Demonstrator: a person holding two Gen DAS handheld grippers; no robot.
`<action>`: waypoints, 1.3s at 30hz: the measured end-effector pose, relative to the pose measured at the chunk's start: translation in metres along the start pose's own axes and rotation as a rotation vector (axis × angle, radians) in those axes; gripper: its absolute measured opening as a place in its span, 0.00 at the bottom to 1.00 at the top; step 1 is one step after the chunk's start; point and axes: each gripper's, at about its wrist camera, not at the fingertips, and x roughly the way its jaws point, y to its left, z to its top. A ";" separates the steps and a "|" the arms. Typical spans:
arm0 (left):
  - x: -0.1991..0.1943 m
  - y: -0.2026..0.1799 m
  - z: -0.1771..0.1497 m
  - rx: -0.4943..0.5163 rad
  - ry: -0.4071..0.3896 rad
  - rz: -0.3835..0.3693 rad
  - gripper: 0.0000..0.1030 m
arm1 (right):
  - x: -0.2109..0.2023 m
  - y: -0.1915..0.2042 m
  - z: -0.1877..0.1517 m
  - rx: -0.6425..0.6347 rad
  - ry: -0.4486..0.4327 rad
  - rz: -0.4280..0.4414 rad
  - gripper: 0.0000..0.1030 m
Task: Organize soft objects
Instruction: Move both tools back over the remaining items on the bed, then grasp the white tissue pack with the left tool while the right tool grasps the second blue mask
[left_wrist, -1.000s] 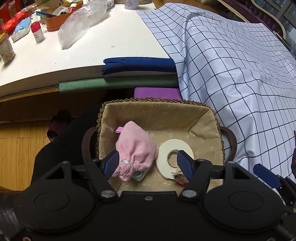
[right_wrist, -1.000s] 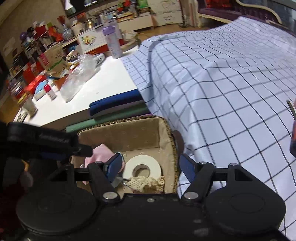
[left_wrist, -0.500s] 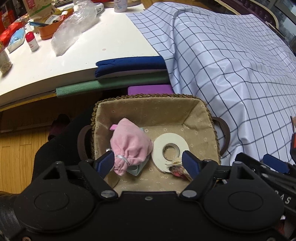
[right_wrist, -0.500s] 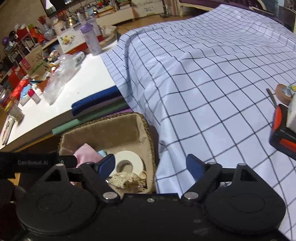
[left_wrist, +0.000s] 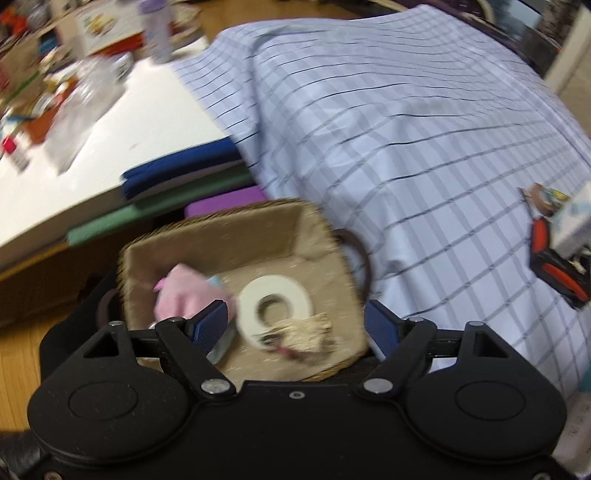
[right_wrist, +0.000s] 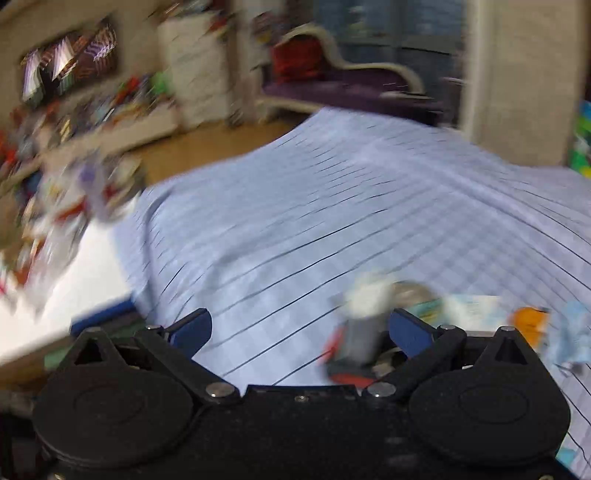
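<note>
Left wrist view: the left hand-held gripper (left_wrist: 295, 326) hovers spread and empty over the basket (left_wrist: 218, 236) holding the pink pouch (left_wrist: 181, 291).

Right wrist view: the right hand-held gripper (right_wrist: 295, 330), spread, should slow and centre on the blurred items (right_wrist: 369, 317) on the checked cloth (right_wrist: 332, 206).

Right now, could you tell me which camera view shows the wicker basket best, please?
The left wrist view: the wicker basket sits just ahead of the open left claw, with the pink pouch and white tape roll visible inside, though blurred. The right wrist view shows none of it, only checked cloth.
</note>
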 end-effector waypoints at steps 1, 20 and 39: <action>-0.002 -0.009 0.002 0.022 -0.008 -0.007 0.75 | -0.002 -0.019 0.004 0.056 -0.017 -0.015 1.00; -0.021 -0.176 0.023 0.368 -0.130 -0.183 0.75 | 0.021 -0.216 -0.022 0.523 0.099 -0.430 0.98; 0.028 -0.191 0.083 0.356 -0.185 -0.150 0.85 | 0.044 -0.187 -0.021 0.415 0.135 -0.376 0.98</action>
